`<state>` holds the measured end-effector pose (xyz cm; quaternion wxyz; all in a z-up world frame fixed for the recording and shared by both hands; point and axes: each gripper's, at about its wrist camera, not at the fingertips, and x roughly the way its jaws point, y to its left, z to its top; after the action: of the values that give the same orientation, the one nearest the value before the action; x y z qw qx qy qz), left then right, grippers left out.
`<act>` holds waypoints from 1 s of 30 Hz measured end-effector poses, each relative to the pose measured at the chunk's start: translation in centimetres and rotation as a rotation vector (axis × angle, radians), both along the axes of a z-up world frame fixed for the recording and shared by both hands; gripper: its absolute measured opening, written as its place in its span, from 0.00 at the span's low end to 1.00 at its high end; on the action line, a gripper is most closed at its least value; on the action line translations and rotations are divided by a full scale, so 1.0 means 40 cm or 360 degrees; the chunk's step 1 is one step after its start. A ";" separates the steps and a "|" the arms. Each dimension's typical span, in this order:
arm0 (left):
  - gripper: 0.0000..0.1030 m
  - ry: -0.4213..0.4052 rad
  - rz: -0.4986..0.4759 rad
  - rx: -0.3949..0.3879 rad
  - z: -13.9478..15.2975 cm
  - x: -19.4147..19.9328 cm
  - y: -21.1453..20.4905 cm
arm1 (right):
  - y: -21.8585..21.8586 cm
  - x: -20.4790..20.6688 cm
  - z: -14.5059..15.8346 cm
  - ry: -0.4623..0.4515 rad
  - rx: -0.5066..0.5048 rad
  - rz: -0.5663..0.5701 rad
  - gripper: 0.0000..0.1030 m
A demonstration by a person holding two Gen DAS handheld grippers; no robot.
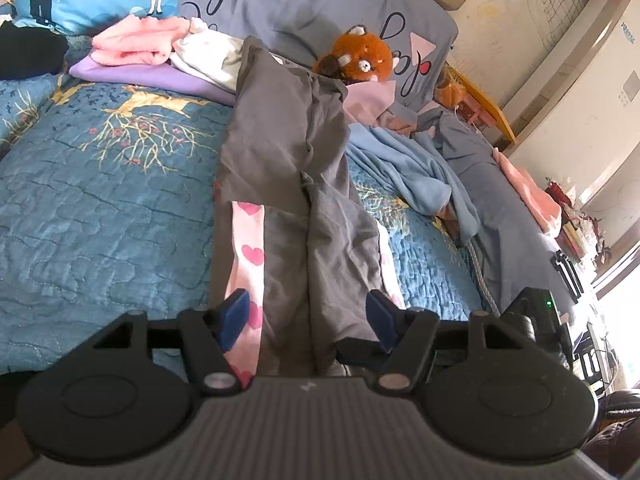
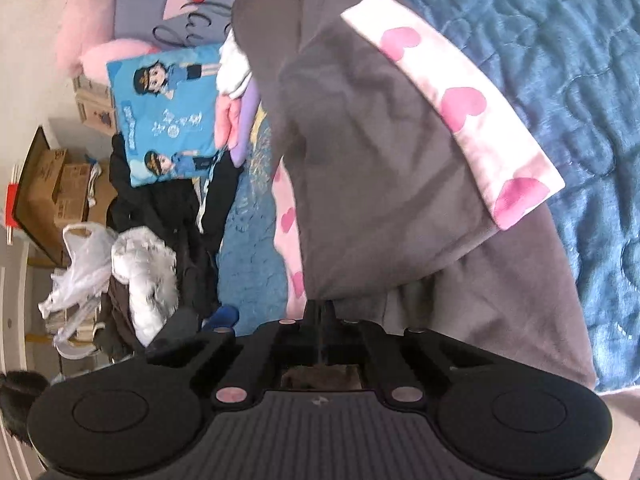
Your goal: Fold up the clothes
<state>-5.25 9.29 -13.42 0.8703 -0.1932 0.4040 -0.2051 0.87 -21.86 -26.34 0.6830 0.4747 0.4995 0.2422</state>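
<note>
- So the grey pants point(image 1: 280, 152) are laid out lengthwise on the blue quilt point(image 1: 100, 200), running from the bottom middle of the left wrist view up toward the pile of folded clothes point(image 1: 152, 56) at upper left. Pink heart-print lining point(image 1: 248, 248) peeks out along the hems.
- Left claw point(image 1: 306, 316) is spread wide with the pant legs sitting between its blue pads point(image 1: 236, 314). Doesn't look like it's pinching anything, just straddling the fabric.
- Right claw point(image 2: 320, 312) is clamped shut on a bunched bit of the grey fabric at bottom center of its view, with a heart cuff point(image 2: 460, 112) flopped over at upper right.
- What could go sideways, imo: only one side has a hold, so pulling now would probably drag the pants crooked and give a lopsided fold.
- The pinch looks like a small bunch, so it might slip out, or catch just one layer and leave the other leg behind.
- The flipped cuff could get folded in messy if nobody flattens it.
- That blue blanket point(image 1: 412, 168) lying right next to the pants, center right, could get snagged along too.
</note>
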 end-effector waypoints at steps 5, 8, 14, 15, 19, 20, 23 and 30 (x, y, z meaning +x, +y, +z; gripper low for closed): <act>0.67 -0.0005 -0.0001 -0.0007 0.001 -0.001 0.003 | 0.048 -0.018 0.033 -0.0064 -0.0035 0.0167 0.01; 0.67 -0.0006 -0.0004 -0.0009 0.003 -0.001 0.004 | 0.082 -0.029 0.060 -0.0130 -0.0110 0.0274 0.00; 0.67 -0.0010 0.0007 -0.0013 0.004 -0.005 0.009 | 0.020 -0.037 0.035 0.0006 -0.0165 0.0022 0.17; 0.67 -0.0010 0.0007 -0.0017 0.004 -0.005 0.010 | 0.003 -0.042 0.019 0.0065 -0.0141 -0.0048 0.22; 0.67 -0.0009 0.0001 -0.0012 0.005 -0.003 0.009 | -0.045 -0.064 -0.034 0.0218 -0.0006 -0.0284 0.26; 0.67 -0.0009 0.0000 -0.0010 0.005 -0.002 0.008 | -0.050 -0.065 -0.040 0.0221 0.0041 -0.0328 0.31; 0.67 -0.0005 0.0001 -0.0011 0.005 -0.002 0.009 | -0.055 -0.061 -0.054 0.0228 0.0150 -0.0424 0.34; 0.69 0.0000 -0.0003 0.0000 0.005 -0.001 0.004 | -0.046 -0.045 -0.054 0.0243 0.0193 -0.0482 0.24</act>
<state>-5.29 9.47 -13.24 0.8701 -0.1929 0.4041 -0.2058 -0.94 -23.72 -28.51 0.6418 0.6019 0.4572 0.1296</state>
